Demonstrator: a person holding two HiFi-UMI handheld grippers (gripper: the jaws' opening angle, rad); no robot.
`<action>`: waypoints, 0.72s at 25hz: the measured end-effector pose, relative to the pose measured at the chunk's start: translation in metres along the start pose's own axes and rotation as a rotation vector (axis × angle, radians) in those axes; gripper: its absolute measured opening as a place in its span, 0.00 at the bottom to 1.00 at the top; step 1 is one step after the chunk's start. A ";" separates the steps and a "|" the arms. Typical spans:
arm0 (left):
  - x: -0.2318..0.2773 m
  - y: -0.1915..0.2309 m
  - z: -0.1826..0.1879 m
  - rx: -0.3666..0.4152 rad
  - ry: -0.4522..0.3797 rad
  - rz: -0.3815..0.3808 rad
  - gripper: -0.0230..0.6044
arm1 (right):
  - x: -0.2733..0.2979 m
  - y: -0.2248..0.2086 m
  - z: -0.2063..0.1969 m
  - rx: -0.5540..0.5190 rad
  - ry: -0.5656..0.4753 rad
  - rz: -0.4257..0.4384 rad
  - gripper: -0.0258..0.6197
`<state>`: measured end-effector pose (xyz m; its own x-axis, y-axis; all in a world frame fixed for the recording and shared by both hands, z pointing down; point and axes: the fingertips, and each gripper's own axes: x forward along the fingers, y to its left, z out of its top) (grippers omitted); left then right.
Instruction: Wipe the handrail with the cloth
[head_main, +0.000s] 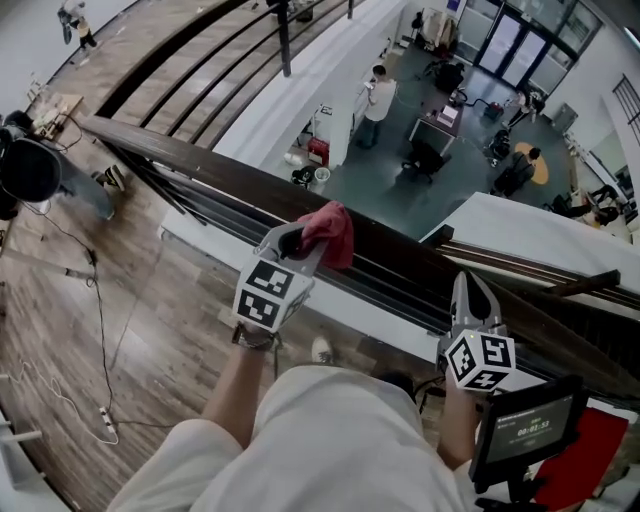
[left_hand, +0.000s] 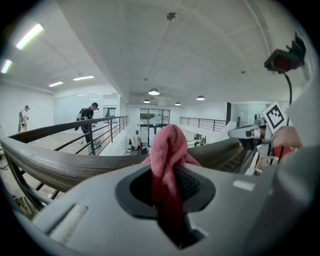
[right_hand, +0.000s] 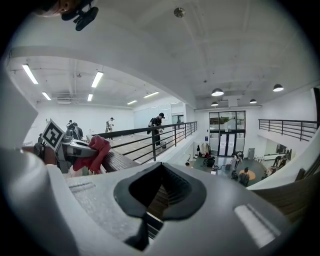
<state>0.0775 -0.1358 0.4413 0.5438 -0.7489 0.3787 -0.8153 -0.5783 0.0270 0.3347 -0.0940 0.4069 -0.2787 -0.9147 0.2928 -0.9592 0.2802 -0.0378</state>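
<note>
High on a mezzanine edge, the red cloth (head_main: 332, 232) rests on the dark handrail (head_main: 180, 152), pinched by the left gripper (head_main: 303, 243). The right gripper (head_main: 470, 288) hangs nearby, jaws together on nothing. If that pinch slips, the cloth could fall to the lower floor (head_main: 440, 190).

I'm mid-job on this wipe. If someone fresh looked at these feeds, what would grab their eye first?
The red cloth stands out first, pinched in the left hand-held gripper and draped on the dark wooden handrail. Next comes the drop past the rail to a lower floor, where people and desks are visible. The right hand-held gripper holds nothing and sits further right along the rail.
</note>
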 end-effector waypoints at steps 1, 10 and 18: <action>0.001 0.001 0.002 0.004 0.005 0.004 0.16 | 0.001 0.001 0.000 -0.001 0.000 0.002 0.04; 0.018 0.028 0.024 0.113 0.111 0.105 0.16 | -0.007 -0.006 0.003 -0.018 -0.011 -0.027 0.04; 0.023 0.025 0.021 0.123 0.095 0.158 0.16 | -0.019 -0.022 -0.008 -0.005 -0.003 -0.066 0.04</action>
<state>0.0735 -0.1746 0.4312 0.3849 -0.8032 0.4547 -0.8556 -0.4953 -0.1505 0.3617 -0.0807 0.4096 -0.2153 -0.9319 0.2919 -0.9752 0.2211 -0.0134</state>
